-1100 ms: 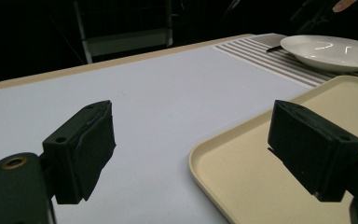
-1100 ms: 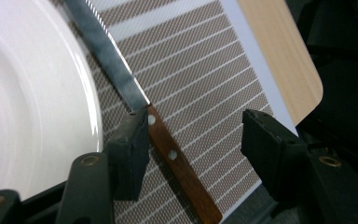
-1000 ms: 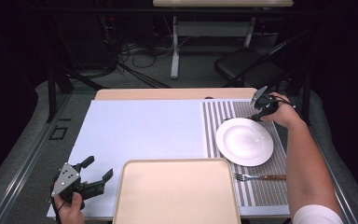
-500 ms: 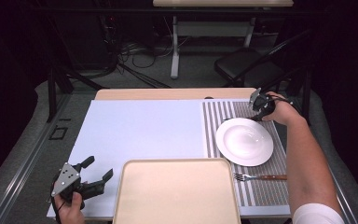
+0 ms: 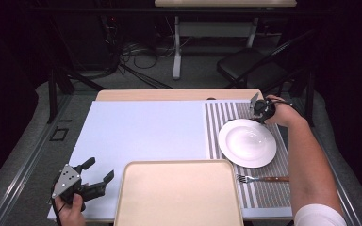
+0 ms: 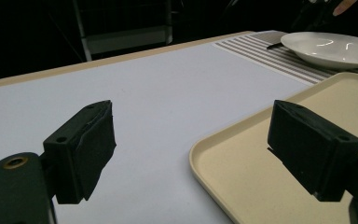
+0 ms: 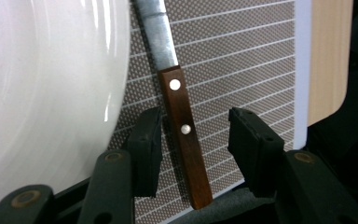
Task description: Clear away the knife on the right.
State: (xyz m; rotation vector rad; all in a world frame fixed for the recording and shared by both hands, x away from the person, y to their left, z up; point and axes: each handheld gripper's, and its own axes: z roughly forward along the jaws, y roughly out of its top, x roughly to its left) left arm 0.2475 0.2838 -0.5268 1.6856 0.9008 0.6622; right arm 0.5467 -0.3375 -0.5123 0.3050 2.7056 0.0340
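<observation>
Wooden-handled steel knife lies just beside the round white plate, on the striped mat; our right claw straddles its handle, jaws just closing, not pressing. Our left claw, released, hovers well apart from the plate.

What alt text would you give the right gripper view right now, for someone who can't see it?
The right gripper's two black jaws straddle the brown wooden handle of a knife lying on a striped placemat; they have just been closing but do not yet press on it. The knife's metal blade runs up beside the rim of a white plate.
</observation>
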